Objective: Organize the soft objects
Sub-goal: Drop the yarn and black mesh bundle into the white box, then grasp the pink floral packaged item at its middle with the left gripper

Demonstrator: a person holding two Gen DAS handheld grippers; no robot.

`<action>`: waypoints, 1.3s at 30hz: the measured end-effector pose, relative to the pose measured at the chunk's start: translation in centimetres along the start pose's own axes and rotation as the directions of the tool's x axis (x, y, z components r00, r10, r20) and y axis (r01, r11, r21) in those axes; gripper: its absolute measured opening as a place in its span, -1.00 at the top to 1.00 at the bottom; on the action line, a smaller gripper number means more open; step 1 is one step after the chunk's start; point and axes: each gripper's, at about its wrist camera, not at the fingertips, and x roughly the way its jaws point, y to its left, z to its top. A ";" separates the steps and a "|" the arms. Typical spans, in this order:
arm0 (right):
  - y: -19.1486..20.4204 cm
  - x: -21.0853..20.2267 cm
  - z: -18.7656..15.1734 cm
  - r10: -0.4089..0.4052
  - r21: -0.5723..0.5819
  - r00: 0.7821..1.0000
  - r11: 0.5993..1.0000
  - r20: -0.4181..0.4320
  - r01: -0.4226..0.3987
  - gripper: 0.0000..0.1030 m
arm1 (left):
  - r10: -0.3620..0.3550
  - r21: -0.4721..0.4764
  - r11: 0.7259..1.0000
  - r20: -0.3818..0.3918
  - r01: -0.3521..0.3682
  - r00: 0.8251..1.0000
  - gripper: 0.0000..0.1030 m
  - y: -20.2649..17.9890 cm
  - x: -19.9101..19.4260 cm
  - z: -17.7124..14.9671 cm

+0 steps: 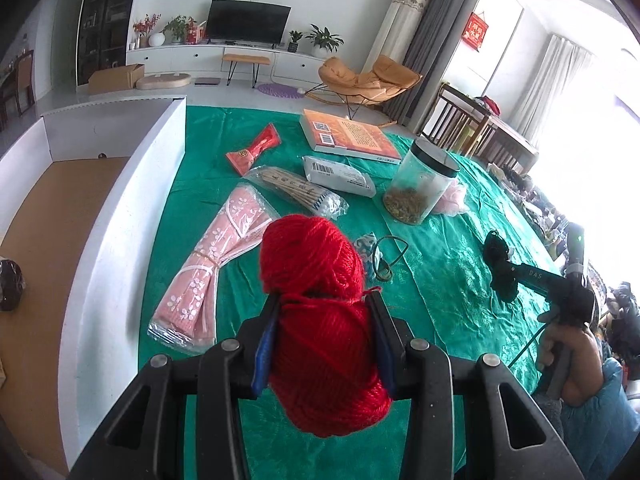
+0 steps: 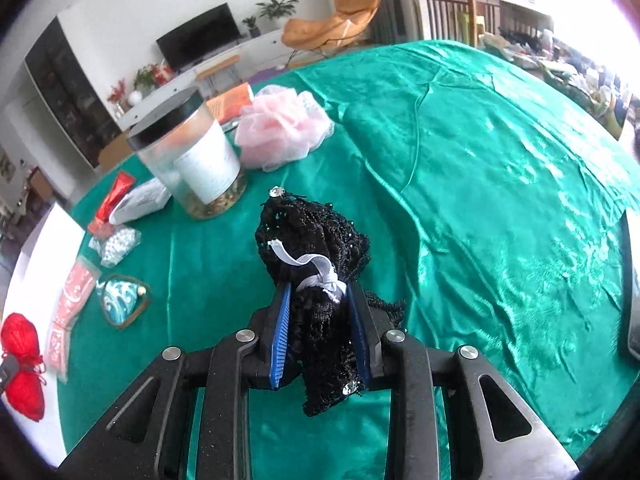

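Observation:
My left gripper (image 1: 323, 308) is shut on a skein of red yarn (image 1: 316, 264), held above the green tablecloth (image 1: 440, 280) near the white box wall. The same red yarn (image 2: 22, 364) shows at the left edge of the right wrist view. My right gripper (image 2: 318, 296) is shut on a black mesh bundle (image 2: 308, 236) tied with a white elastic band and set with rhinestones. It hangs above the cloth. From the left wrist view the right gripper (image 1: 504, 268) is off to the right with the black bundle (image 1: 494, 246), a hand behind it.
A white-walled cardboard box (image 1: 120, 208) stands left of the table. On the cloth lie pink socks in plastic (image 1: 216, 264), a chopstick pack (image 1: 296, 192), a red pouch (image 1: 256, 148), a book (image 1: 348, 136), a jar (image 2: 192, 156), a pink bath pouf (image 2: 280, 124) and a small blue pouch (image 2: 120, 300).

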 end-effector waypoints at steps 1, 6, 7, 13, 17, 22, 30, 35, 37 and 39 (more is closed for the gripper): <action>0.0 0.2 0.6 -0.004 0.007 1.000 1.000 0.000 0.004 0.43 | 0.002 0.000 1.000 0.006 -0.002 1.000 0.20 0.1 -0.4 0.2; 0.6 -2.2 3.2 0.022 -0.013 0.999 1.000 0.043 -0.021 0.43 | -0.009 -0.030 1.000 0.053 0.010 0.999 0.20 1.6 -3.2 1.9; 1.5 -3.1 3.6 0.047 -0.019 0.998 0.999 0.050 -0.046 0.43 | -0.007 -0.039 0.999 0.065 0.010 0.998 0.20 2.3 -4.0 2.2; 12.9 -8.0 3.9 0.350 -0.125 0.937 0.930 0.005 -0.347 0.43 | 0.115 -0.107 0.989 0.150 -0.100 0.982 0.20 8.4 -11.0 3.4; 24.8 -10.7 1.4 0.578 -0.213 0.806 0.778 -0.130 -0.591 0.43 | 0.287 -0.147 0.953 0.166 -0.264 0.944 0.19 13.1 -15.3 2.4; 36.6 -12.5 -3.2 0.712 -0.258 0.630 0.575 -0.309 -0.777 -0.15 | 0.521 -0.205 0.846 0.129 -0.491 0.844 -0.96 17.2 -17.3 0.3; 29.9 -9.5 -5.4 0.481 -0.463 0.871 0.753 -0.100 -0.468 -0.57 | 0.450 -0.168 0.890 0.164 -0.424 0.878 -0.99 15.6 -14.4 -1.2; 17.5 -2.6 -7.0 0.105 -0.430 0.992 0.900 0.072 -0.064 -0.57 | 0.268 -0.039 0.964 0.145 -0.265 0.953 -1.00 9.3 -10.1 -0.6; 13.4 -0.5 -7.5 0.010 -0.388 0.998 0.922 0.061 0.014 -0.57 | 0.215 0.035 0.975 0.112 -0.220 0.970 -1.00 5.9 -8.2 -0.7; 10.9 0.4 -7.9 -0.040 -0.359 0.998 0.932 0.049 0.055 -0.57 | 0.189 0.107 0.975 0.061 -0.195 0.980 -1.00 3.1 -5.9 -1.1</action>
